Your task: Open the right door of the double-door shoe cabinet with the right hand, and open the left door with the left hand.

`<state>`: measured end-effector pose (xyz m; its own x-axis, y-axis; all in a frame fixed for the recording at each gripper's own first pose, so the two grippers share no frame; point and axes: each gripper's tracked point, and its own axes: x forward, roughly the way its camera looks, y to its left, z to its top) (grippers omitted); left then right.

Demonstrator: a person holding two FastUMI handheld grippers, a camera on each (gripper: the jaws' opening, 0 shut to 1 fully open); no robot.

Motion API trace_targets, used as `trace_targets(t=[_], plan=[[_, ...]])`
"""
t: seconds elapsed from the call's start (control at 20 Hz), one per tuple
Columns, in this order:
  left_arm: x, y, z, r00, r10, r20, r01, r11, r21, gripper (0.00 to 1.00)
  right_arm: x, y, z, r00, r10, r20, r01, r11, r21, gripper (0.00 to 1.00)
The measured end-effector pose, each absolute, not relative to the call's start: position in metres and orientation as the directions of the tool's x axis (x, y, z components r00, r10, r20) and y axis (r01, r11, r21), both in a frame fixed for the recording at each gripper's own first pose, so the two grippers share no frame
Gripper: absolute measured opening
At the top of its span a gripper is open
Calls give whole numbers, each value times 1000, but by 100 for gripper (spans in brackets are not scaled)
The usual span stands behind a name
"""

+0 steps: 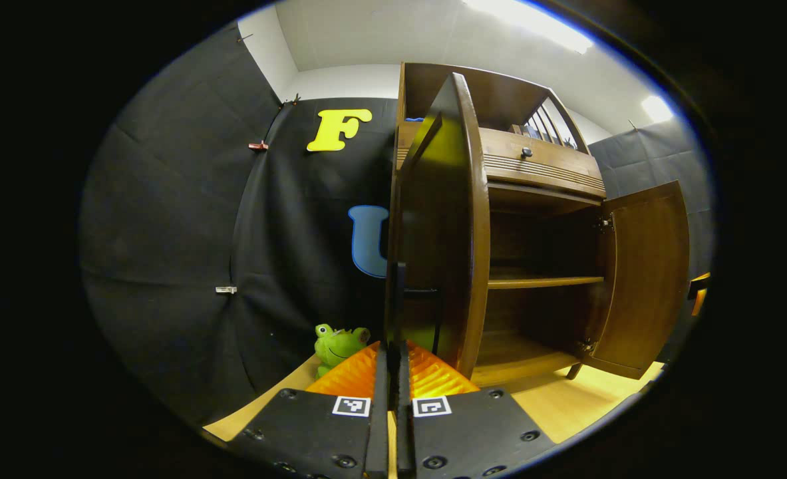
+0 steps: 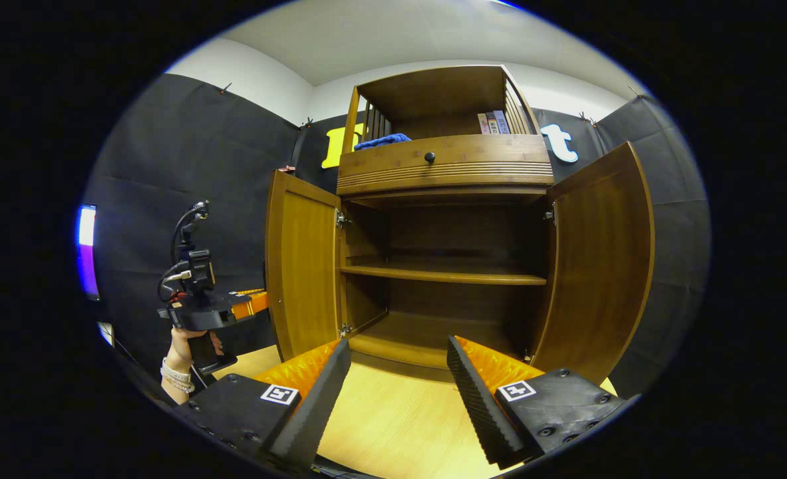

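Observation:
The wooden shoe cabinet (image 2: 443, 173) stands with both doors swung wide. In the right gripper view its left door (image 2: 300, 266) and right door (image 2: 599, 266) flank two bare shelves. My right gripper (image 2: 398, 344) is open in front of the cabinet, holding nothing. A hand (image 2: 183, 352) holds my left gripper (image 2: 247, 303) against the outer face of the left door. In the left gripper view that door (image 1: 446, 233) is edge-on and very close. My left gripper (image 1: 393, 349) is shut on the door's thin black handle (image 1: 400, 299). The right door (image 1: 646, 279) hangs open farther off.
A green frog plush (image 1: 336, 346) sits on the light wood floor (image 2: 400, 412) beside the cabinet. Above the doors is a drawer with a dark knob (image 2: 429, 158). A blue cloth (image 2: 383, 140) and some books (image 2: 493, 123) lie on the top shelf.

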<state>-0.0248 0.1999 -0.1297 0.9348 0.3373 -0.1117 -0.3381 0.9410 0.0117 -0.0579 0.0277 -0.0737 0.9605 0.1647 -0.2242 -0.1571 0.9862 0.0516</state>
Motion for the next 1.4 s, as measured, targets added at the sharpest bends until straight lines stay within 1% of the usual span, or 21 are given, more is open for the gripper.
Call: trace_targets(t=[0.2,0.4,0.5,0.65,0.7,0.75,0.8,0.9,0.95,1.05,1.15,1.25,1.35,1.4], plan=[[-45,212,-125,919,379,-109,-380,925,19,7,-58,35,-72,963,171,-211,-168,985,32,92],[-66,192,-105,936,339,-94,-344,938,-39,5,-57,34,-71,966,161,-201,-158,987,30,92],[-73,169,-92,952,294,-90,-299,953,-53,5,-57,31,-70,968,153,-200,-148,988,38,92],[-77,118,-77,980,174,-96,-179,983,-45,5,-55,26,-72,967,135,-215,-124,990,61,92],[-76,107,-73,985,148,-92,-151,988,-26,10,-56,25,-74,966,132,-224,-119,990,72,92],[-76,95,-67,990,113,-85,-114,993,-5,7,-58,25,-72,965,130,-229,-114,990,81,92],[-75,81,-62,995,74,-72,-74,997,5,11,-58,23,-71,965,126,-230,-109,990,86,92],[-70,59,-57,999,8,-54,-8,1000,-6,46,-59,18,-69,967,112,-229,-95,992,83,92],[-67,55,-57,999,-4,-53,4,1000,-14,63,-61,15,-68,969,102,-226,-86,993,77,92],[-64,54,-59,998,5,-67,-6,1000,-14,98,-62,9,-66,973,82,-217,-69,995,67,92],[-61,53,-61,996,22,-87,-20,1000,23,98,-62,2,-62,977,65,-203,-53,997,63,93],[-53,49,-57,997,33,-66,-28,998,64,98,-61,-3,-56,981,53,-186,-42,997,60,92],[-49,44,-54,999,34,-42,-31,997,73,98,-60,-6,-53,984,42,-174,-33,998,55,95],[-49,40,-54,999,24,-36,-22,998,66,93,-61,-9,-51,985,34,-169,-27,999,45,96]])
